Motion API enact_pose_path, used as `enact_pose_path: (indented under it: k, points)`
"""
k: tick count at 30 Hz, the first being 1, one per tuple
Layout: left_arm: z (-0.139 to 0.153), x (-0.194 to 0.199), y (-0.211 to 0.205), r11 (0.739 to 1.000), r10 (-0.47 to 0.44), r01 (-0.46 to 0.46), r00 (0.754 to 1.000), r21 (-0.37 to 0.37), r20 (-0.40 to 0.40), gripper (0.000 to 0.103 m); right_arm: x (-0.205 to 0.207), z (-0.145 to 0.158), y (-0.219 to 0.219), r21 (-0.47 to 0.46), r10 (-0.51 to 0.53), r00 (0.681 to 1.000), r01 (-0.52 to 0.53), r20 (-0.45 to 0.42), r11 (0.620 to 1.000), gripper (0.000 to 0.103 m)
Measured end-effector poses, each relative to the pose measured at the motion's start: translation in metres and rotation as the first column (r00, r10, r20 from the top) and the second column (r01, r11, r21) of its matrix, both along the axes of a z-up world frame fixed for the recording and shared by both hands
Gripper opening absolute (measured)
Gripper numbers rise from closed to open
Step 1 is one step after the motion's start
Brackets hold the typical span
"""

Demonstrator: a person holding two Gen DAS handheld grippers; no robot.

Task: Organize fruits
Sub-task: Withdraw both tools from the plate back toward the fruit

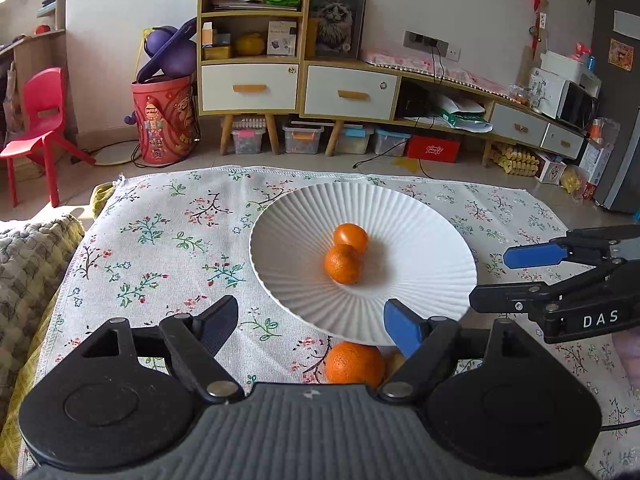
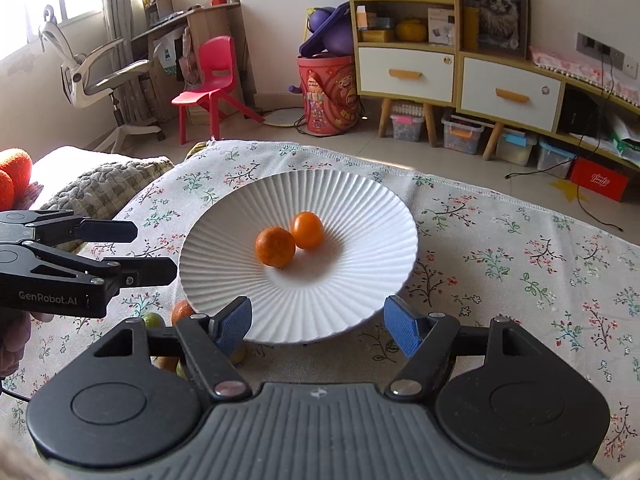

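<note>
Two orange fruits sit touching each other near the middle of the white ribbed plate (image 1: pixel 420 240) — a rough-skinned mandarin (image 1: pixel 343 264) on the near side and a smoother, shinier orange fruit (image 1: pixel 351 237) just behind it. The plate rests on a floral tablecloth (image 1: pixel 160 240). Just outside the plate's near rim, partly tucked under its edge, lies another mandarin (image 1: pixel 354 362) on the cloth, with a yellowish fruit (image 1: pixel 395 361) touching it on the plate's right-hand side, mostly hidden by the finger. From the right wrist view the same loose pile shows at the plate's near-left rim: an orange one (image 2: pixel 182 311), a small green fruit (image 2: pixel 152 320), more pieces hidden behind the gripper body — kind unclear. Left gripper (image 1: pixel 310 322) hangs over the near rim of the plate, jaws spread wide, nothing between them; the loose mandarin sits below the gap. Right gripper (image 2: pixel 316 320) also spread wide and empty, its blue pads (image 2: pixel 402 330) straddling the plate's near rim. In the left view the right gripper enters from the plate's right side, fingers apart. Beyond the plate's far side: tiled floor, a wooden shelf unit (image 1: pixel 250 40) with white drawers, a red bucket (image 1: pixel 164 120), a red child's chair (image 1: pixel 38 128).
</note>
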State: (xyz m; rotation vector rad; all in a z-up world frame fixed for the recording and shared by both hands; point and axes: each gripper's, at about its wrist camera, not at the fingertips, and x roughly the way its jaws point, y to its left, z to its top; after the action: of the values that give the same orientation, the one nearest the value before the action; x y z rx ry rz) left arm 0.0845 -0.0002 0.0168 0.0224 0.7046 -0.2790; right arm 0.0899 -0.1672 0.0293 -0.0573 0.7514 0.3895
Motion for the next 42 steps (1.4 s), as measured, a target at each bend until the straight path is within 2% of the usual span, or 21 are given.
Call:
enact_pose_path:
  k: [7, 13, 17, 24, 35, 42]
  points:
    - [0.000, -0.024, 0.018, 1.000, 0.014, -0.014, 1.000, -0.019, -0.008, 0.085, -0.021, 0.005, 0.008, -0.002, -0.009, 1.000, 0.009, 0.014, 1.000, 0.083]
    - [-0.006, -0.042, 0.028, 1.000, -0.002, 0.002, 1.000, 0.013, -0.007, 0.092, -0.035, 0.003, 0.018, -0.015, -0.001, 1.000, 0.001, 0.019, 1.000, 0.090]
    - [-0.010, -0.053, 0.036, 1.000, -0.004, 0.004, 1.000, 0.011, -0.015, 0.092, -0.043, 0.000, 0.024, -0.028, 0.010, 1.000, -0.009, 0.028, 1.000, 0.095]
    - [-0.019, -0.065, 0.044, 1.000, -0.007, 0.007, 0.999, 0.021, -0.033, 0.092, -0.056, -0.009, 0.033, -0.041, 0.014, 0.999, -0.013, 0.030, 0.999, 0.099]
    - [-0.034, -0.066, 0.047, 0.999, 0.004, 0.000, 0.997, 0.051, -0.079, 0.092, -0.063, -0.034, 0.047, -0.077, 0.029, 1.000, -0.029, -0.004, 0.997, 0.098]
    - [-0.037, -0.066, 0.047, 0.998, 0.006, 0.000, 0.996, 0.070, -0.091, 0.092, -0.066, -0.042, 0.054, -0.086, 0.053, 0.998, -0.055, -0.026, 0.995, 0.086]
